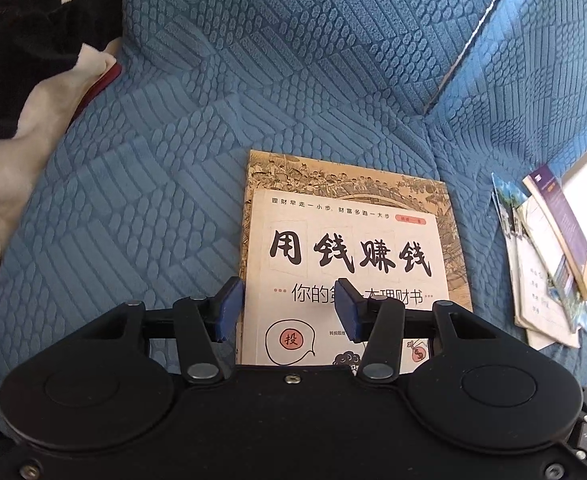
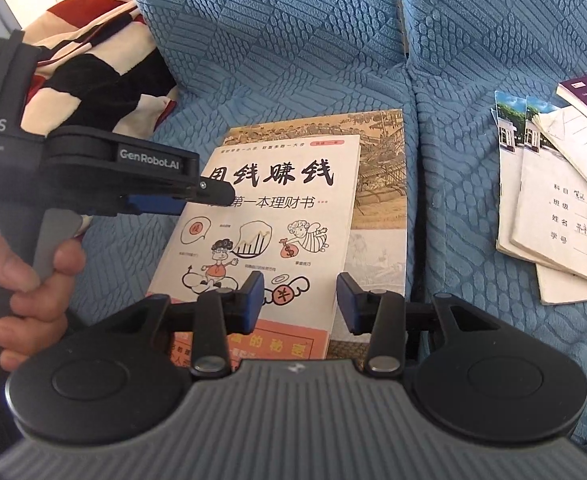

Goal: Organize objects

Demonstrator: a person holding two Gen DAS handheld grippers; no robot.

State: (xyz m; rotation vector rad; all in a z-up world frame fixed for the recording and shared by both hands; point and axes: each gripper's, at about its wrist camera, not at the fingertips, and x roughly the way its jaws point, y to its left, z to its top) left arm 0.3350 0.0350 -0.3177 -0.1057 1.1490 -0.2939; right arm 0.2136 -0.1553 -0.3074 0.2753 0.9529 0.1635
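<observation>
A book (image 1: 353, 240) with a white title panel and a tan painted border lies flat on the blue textured sofa seat (image 1: 173, 160). My left gripper (image 1: 289, 310) hovers over the book's near left edge. Its left finger is outside that edge and its right finger is over the cover, with a gap between the blue pads and nothing pinched. In the right wrist view the same book (image 2: 293, 208) lies ahead, with the left gripper (image 2: 197, 200) reaching in from the left at its edge. My right gripper (image 2: 301, 304) stands open over the book's near right part.
A loose pile of thin notebooks and a purple booklet (image 2: 561, 200) lies on the right cushion, also seen as notebooks (image 1: 545, 264). A black, cream and red blanket (image 2: 101, 64) is heaped at the left. A hand (image 2: 25, 280) holds the left gripper's handle.
</observation>
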